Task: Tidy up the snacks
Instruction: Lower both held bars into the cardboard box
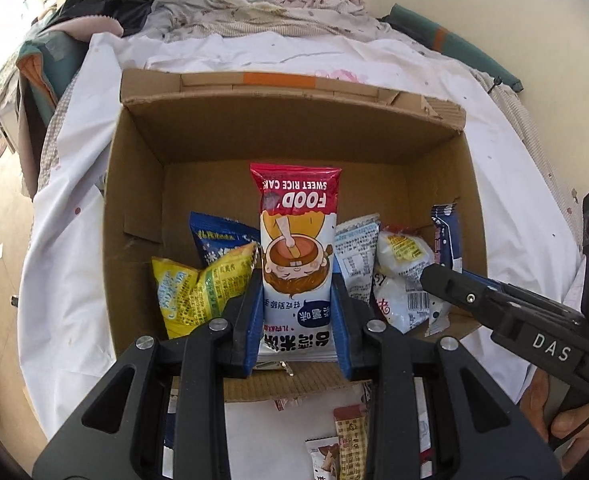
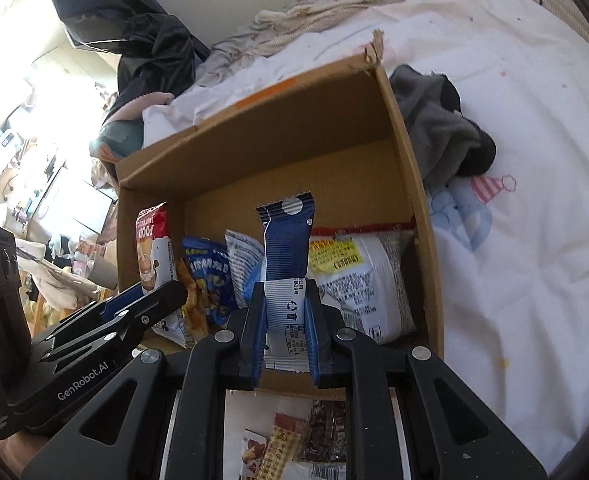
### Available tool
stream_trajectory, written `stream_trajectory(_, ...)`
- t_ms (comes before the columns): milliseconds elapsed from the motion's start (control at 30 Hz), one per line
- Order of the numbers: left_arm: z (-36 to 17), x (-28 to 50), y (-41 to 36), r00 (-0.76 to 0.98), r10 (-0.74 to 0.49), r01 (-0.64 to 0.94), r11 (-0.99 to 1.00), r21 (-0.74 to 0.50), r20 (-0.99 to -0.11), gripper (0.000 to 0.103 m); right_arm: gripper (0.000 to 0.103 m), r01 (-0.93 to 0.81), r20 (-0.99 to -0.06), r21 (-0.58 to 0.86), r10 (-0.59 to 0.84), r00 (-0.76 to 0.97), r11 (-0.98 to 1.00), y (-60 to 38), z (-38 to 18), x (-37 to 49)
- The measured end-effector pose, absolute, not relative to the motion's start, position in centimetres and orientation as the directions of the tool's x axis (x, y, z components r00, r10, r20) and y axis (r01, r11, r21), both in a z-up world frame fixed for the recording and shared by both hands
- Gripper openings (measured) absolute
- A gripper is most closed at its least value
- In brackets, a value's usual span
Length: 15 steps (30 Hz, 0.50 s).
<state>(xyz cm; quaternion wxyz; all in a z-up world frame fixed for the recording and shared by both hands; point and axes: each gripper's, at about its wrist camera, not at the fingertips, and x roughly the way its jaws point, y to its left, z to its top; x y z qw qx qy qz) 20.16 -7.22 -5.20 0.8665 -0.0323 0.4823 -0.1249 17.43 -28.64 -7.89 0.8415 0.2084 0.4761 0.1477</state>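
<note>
Left wrist view: the left gripper (image 1: pixel 297 320) sits at lower centre of the frame, its blue-padded fingers (image 1: pixel 254 320) pressed against both sides of a rice cake packet (image 1: pixel 296 256); the packet stands upright with its red end uppermost and its print upside down, held over the near part of the cardboard box (image 1: pixel 142 208). The box fills the middle of the frame, open-topped, resting on a white sheet (image 1: pixel 74 240). Inside it, along the near wall: a yellow packet (image 1: pixel 190 296) at left, a blue packet (image 1: pixel 214 236) behind it, a white packet with a printed table (image 1: pixel 356 252) just right of the held packet, and white wrapped buns (image 1: pixel 404 280) further right. The right gripper (image 1: pixel 442 276) enters from the right edge of the frame, over the box's right side.

Right wrist view: the right gripper (image 2: pixel 286 320) at lower centre is clamped on a narrow dark blue sachet (image 2: pixel 288 248), which stands upright over the box's (image 2: pixel 410 152) near wall; a large white noodle-style packet (image 2: pixel 358 276) lies in the box to its right. The left gripper (image 2: pixel 166 292) shows at lower left with the rice cake packet (image 2: pixel 152 248) beside it. A grey cloth (image 2: pixel 434 128) lies on the sheet (image 2: pixel 534 200) touching the box's right wall at upper right. Loose snack packets (image 2: pixel 282 448) lie at the bottom of the frame, outside the box.
</note>
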Motion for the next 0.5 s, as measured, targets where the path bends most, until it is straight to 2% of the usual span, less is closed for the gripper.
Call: stream_trajectory(500,-5.67,20.08,-6.98,0.490,-0.234,0.159,0.971,-0.178,-0.840,0.027,0.020,-0.020,-0.755,0.496,0.443,0.484,0.868,-28.80,-8.34,17.70)
